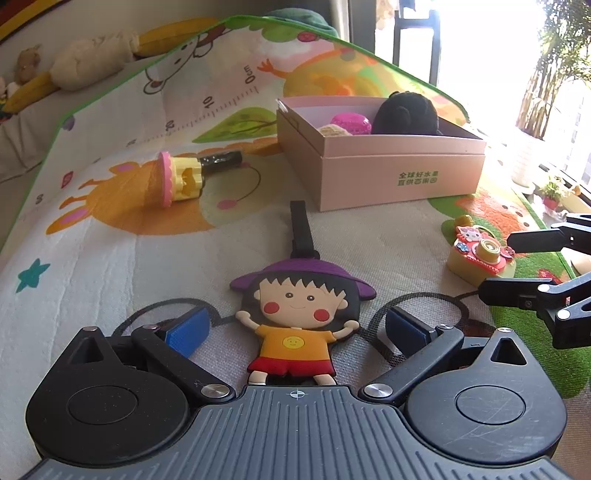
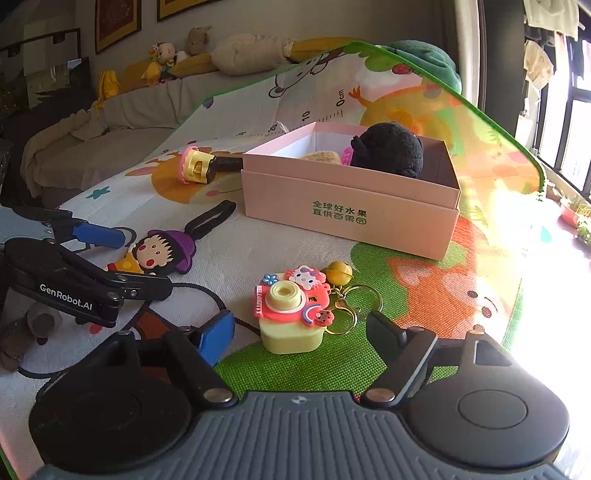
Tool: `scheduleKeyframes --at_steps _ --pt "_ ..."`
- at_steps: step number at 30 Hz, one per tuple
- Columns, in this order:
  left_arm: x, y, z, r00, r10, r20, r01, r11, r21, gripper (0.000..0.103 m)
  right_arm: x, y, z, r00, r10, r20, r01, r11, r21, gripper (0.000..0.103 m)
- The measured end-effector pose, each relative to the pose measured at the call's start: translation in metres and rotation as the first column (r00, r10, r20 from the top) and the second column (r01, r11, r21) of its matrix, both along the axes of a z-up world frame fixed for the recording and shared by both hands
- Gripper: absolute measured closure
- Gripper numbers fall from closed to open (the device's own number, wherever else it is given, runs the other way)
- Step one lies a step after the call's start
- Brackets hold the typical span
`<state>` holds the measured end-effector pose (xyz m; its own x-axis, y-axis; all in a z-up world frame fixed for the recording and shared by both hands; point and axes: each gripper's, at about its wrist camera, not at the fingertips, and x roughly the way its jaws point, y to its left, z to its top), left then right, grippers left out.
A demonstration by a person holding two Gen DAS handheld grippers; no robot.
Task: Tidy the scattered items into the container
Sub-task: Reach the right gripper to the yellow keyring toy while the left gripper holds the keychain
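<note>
Sunlit window (image 2: 569, 122), sofa (image 2: 122, 122), perhaps framed pictures (image 2: 117, 23) above.

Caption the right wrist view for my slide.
Open right claw flanks a toy camera keychain on the play mat, with the pink box behind.

Inside the pink box (image 2: 351, 206), we see the pink ball (image 2: 346, 157) mostly hidden behind the black plush (image 2: 391, 149).
</note>
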<state>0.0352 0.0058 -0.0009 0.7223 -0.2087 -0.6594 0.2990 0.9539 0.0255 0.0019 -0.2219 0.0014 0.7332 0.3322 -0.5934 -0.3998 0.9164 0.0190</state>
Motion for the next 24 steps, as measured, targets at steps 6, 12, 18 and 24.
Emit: scheduleKeyframes --at_steps 6,12,18,24 --pt "0.0 0.0 0.0 1.0 0.0 0.0 0.0 1.0 0.0 0.0 0.011 0.006 0.001 1.0 0.02 -0.013 -0.02 1.0 -0.022 0.031" --pt "0.0 0.0 0.001 1.0 0.003 0.003 -0.003 1.0 -0.011 0.0 0.01 0.017 -0.001 0.998 0.054 0.008 -0.054 0.995 -0.088 0.057" --pt "0.007 -0.007 0.003 0.999 -0.038 -0.002 0.038 0.999 -0.005 0.0 -0.005 0.009 -0.002 0.999 0.053 -0.006 -0.053 0.997 -0.057 0.058" --pt "0.014 -0.015 0.002 0.996 -0.085 0.004 0.085 0.996 -0.003 0.003 -0.014 0.001 -0.004 0.999 0.034 -0.002 -0.034 0.999 -0.031 0.047"
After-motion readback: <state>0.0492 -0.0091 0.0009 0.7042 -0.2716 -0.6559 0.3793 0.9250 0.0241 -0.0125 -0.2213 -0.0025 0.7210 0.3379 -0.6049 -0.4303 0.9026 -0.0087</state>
